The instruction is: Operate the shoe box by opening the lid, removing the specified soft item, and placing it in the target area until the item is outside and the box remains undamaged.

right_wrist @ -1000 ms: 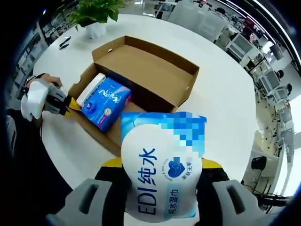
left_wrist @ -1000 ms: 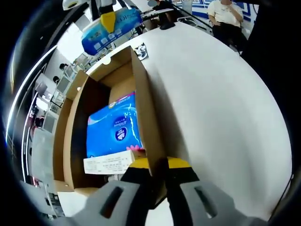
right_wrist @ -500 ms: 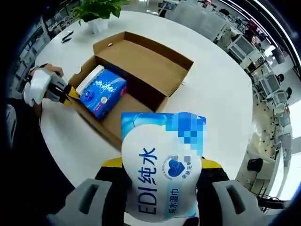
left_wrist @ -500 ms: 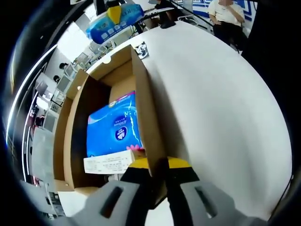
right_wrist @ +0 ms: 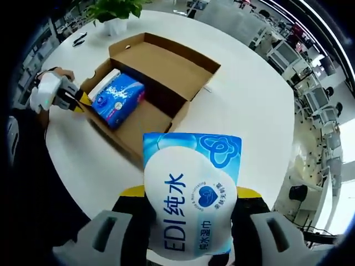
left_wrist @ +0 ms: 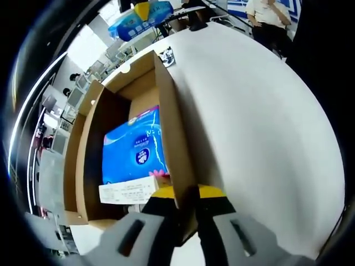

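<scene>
The brown shoe box [right_wrist: 166, 64] lies open on the white round table [right_wrist: 244, 100]. A blue soft pack [left_wrist: 133, 147] and a white carton [left_wrist: 127, 193] lie inside it. My left gripper [left_wrist: 187, 194] is shut on the box's side wall [left_wrist: 171, 124]; it also appears in the right gripper view [right_wrist: 71, 98], at the box's end. My right gripper [right_wrist: 190, 202] is shut on a blue and white wet-wipes pack [right_wrist: 188, 166], held in the air well clear of the box. That pack [left_wrist: 141, 12] hangs small beyond the box's far end in the left gripper view.
A potted plant [right_wrist: 113, 12] and a dark pen [right_wrist: 79, 39] sit at the table's far edge. A seated person [left_wrist: 265, 16] is beyond the table. Bare tabletop [left_wrist: 260, 122] stretches beside the box. Office desks and chairs [right_wrist: 310, 100] surround the table.
My right gripper has carried the wet-wipes pack farther from the box, which has shrunk and shifted left in its view. The left gripper keeps its hold on the wall.
</scene>
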Demonstrator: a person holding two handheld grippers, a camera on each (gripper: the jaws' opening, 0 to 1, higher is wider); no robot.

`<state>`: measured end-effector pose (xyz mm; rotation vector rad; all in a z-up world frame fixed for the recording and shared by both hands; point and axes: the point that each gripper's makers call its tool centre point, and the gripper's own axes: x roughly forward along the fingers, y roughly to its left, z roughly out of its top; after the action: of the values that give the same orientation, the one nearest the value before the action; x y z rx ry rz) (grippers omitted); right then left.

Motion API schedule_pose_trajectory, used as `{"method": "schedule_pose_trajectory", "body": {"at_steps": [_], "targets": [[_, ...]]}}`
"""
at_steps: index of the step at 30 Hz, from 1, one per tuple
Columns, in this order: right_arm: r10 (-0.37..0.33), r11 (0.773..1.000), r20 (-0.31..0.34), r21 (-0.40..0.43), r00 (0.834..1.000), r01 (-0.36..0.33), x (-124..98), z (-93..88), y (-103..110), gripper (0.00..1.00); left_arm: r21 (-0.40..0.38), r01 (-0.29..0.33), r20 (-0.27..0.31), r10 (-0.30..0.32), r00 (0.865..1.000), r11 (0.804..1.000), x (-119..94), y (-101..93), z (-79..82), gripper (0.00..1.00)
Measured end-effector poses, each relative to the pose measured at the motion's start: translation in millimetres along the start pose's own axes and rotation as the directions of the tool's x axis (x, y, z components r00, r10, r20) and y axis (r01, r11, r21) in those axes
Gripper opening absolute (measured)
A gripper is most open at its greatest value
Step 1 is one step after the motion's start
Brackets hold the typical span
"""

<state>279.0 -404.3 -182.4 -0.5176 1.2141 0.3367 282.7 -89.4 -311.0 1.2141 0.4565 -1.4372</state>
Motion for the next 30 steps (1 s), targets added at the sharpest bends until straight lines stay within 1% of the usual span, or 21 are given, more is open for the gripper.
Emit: {"method": "schedule_pose_trajectory", "body": {"at_steps": [9,12,16,21,25,30], "targets": [[0.009,1.000,0.000,-0.009,1.000,-0.009,3,-15.0,-1,0.57,-0.001,-0.003,-0.010,0.003,1.000,1.000,0,1.0,-1.1,0.10],[0.015,1.000,-0.008,-0.015,1.000,-0.015,5,-21.1,-2,0.57,-0.001,-0.005,-0.013,0.005,1.000,1.000,0,1.3,-1.4,0.10],[0.020,1.000,-0.008,-0.008,1.000,-0.020,8,-27.6,-3,0.57,-0.001,-0.005,-0.017,0.005,1.000,1.000,0,1.3,-1.9,0.10],[0.025,1.000,-0.002,0.004,1.000,-0.025,14,-35.3,-8,0.57,0.023,-0.018,-0.053,0.019,0.998,1.000,2,0.8,-4.3,0.11],[0.025,1.000,-0.001,-0.002,1.000,-0.025,19,-39.8,-10,0.56,0.017,-0.017,-0.052,0.018,0.998,1.000,1,1.3,-4.8,0.11],[0.038,0.999,-0.013,-0.028,0.999,-0.038,28,-46.8,-9,0.56,0.015,-0.018,-0.054,0.019,0.998,1.000,1,1.2,-5.1,0.11]]}}
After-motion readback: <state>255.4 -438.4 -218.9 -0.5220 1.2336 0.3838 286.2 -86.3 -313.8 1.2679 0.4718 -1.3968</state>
